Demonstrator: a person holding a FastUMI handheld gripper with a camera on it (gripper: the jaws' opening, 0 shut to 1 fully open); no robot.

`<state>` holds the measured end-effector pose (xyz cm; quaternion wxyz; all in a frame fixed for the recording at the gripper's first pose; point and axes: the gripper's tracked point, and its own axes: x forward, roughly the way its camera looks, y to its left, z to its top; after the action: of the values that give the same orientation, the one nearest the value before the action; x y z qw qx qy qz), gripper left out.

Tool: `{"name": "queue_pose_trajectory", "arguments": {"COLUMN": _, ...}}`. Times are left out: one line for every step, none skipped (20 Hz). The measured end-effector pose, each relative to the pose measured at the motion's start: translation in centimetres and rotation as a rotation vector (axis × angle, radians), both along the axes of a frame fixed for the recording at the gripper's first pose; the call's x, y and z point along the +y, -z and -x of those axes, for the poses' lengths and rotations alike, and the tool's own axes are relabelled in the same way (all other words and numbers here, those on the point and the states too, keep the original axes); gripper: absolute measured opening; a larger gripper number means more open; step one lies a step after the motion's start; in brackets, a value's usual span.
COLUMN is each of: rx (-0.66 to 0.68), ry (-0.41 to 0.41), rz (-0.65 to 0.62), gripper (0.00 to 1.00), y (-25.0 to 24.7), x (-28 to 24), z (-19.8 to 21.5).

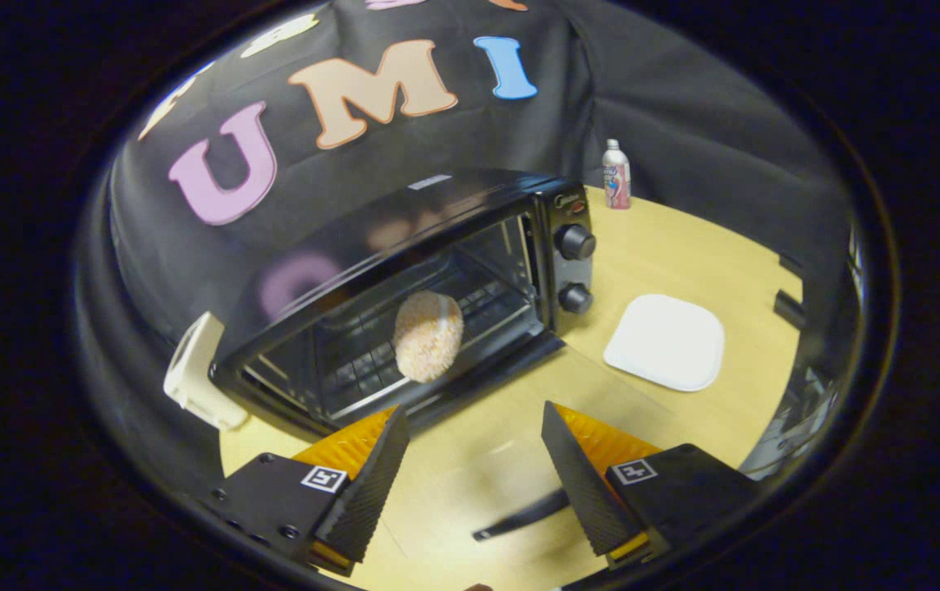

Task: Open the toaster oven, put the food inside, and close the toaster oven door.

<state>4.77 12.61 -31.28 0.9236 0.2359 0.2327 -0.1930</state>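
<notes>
Black toaster oven (404, 279) stands open on the worktop (683, 246), door (470, 484) folded down toward the claw (475, 447). Crumbed food (428, 335) sits inside on the rack, so delivery looks done. Claw fingers apart, holding nothing, over the door, probably ready to close it.

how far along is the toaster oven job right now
Done: the toaster oven stands open, its glass door folded down flat under the fingers, and the breaded patty sits on the rack inside. The white plate beside it is bare. In hand: nothing; the gripper is open, fingers apart just ahead of the oven mouth. Left: lift the door by its handle and shut it.
</notes>
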Motion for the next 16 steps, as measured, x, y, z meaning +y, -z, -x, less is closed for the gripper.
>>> {"name": "queue_pose_trajectory", "arguments": {"rx": 0.035, "ry": -0.015, "rz": 0.025, "gripper": 1.00, "y": 0.5, "x": -0.2, "z": 1.3}}
{"name": "queue_pose_trajectory", "arguments": {"rx": 0.075, "ry": -0.030, "rz": 0.048, "gripper": 1.00, "y": 1.1, "x": -0.3, "z": 2.8}}
{"name": "queue_pose_trajectory", "arguments": {"rx": 0.116, "ry": -0.050, "rz": 0.065, "gripper": 1.00, "y": 1.7, "x": -0.3, "z": 4.2}}
{"name": "queue_pose_trajectory", "arguments": {"rx": 0.154, "ry": -0.068, "rz": 0.079, "gripper": 1.00, "y": 2.4, "x": -0.2, "z": 5.6}}
{"name": "queue_pose_trajectory", "arguments": {"rx": 0.196, "ry": -0.085, "rz": 0.093, "gripper": 1.00, "y": 3.0, "x": -0.5, "z": 6.8}}
{"name": "queue_pose_trajectory", "arguments": {"rx": 0.238, "ry": -0.103, "rz": 0.106, "gripper": 1.00, "y": 3.7, "x": -0.6, "z": 8.1}}
{"name": "queue_pose_trajectory", "arguments": {"rx": 0.270, "ry": -0.120, "rz": 0.113, "gripper": 1.00, "y": 4.3, "x": -0.6, "z": 9.2}}
{"name": "queue_pose_trajectory", "arguments": {"rx": 0.296, "ry": -0.142, "rz": 0.115, "gripper": 1.00, "y": 4.9, "x": -0.6, "z": 10.1}}
{"name": "queue_pose_trajectory", "arguments": {"rx": 0.315, "ry": -0.166, "rz": 0.114, "gripper": 1.00, "y": 5.5, "x": -0.4, "z": 10.7}}
{"name": "queue_pose_trajectory", "arguments": {"rx": 0.328, "ry": -0.196, "rz": 0.114, "gripper": 1.00, "y": 6.1, "x": -0.2, "z": 11.0}}
{"name": "queue_pose_trajectory", "arguments": {"rx": 0.346, "ry": -0.233, "rz": 0.112, "gripper": 1.00, "y": 6.9, "x": 0.1, "z": 11.3}}
{"name": "queue_pose_trajectory", "arguments": {"rx": 0.364, "ry": -0.272, "rz": 0.113, "gripper": 1.00, "y": 7.6, "x": 0.4, "z": 11.4}}
{"name": "queue_pose_trajectory", "arguments": {"rx": 0.376, "ry": -0.307, "rz": 0.116, "gripper": 1.00, "y": 8.3, "x": 0.5, "z": 11.3}}
{"name": "queue_pose_trajectory", "arguments": {"rx": 0.384, "ry": -0.338, "rz": 0.119, "gripper": 1.00, "y": 8.9, "x": 0.9, "z": 11.3}}
{"name": "queue_pose_trajectory", "arguments": {"rx": 0.390, "ry": -0.370, "rz": 0.119, "gripper": 1.00, "y": 9.6, "x": 1.2, "z": 11.2}}
{"name": "queue_pose_trajectory", "arguments": {"rx": 0.393, "ry": -0.402, "rz": 0.124, "gripper": 1.00, "y": 10.0, "x": 1.5, "z": 10.9}}
